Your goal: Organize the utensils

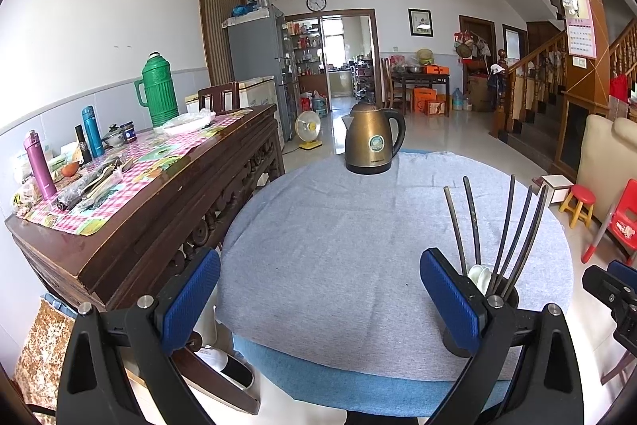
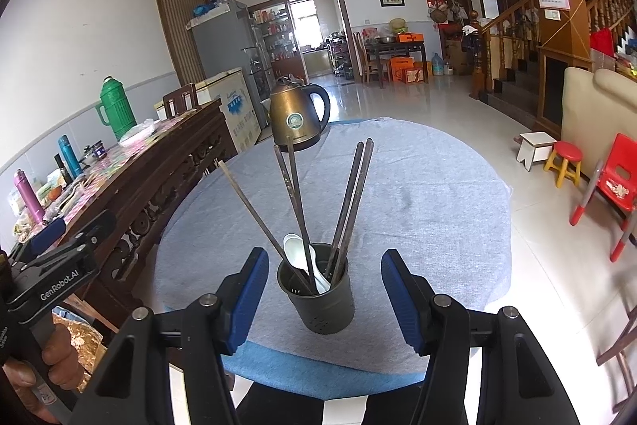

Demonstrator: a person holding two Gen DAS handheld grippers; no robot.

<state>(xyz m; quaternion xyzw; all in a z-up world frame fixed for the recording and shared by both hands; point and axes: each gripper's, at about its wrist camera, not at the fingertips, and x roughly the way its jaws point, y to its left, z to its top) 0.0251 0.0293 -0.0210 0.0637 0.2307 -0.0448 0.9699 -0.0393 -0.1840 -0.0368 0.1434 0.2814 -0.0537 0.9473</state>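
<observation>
Near the tabletop's front edge stands the cup, chopsticks and spoon inside. Right tongs gape around it, empty; left tongs gape, empty. Risk: a nudged chopstick tips the cup.

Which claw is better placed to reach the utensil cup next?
Probably the right claw: it's open, with the cup centred between its fingers. For the left claw the cup sits off to the side, behind its finger.
</observation>
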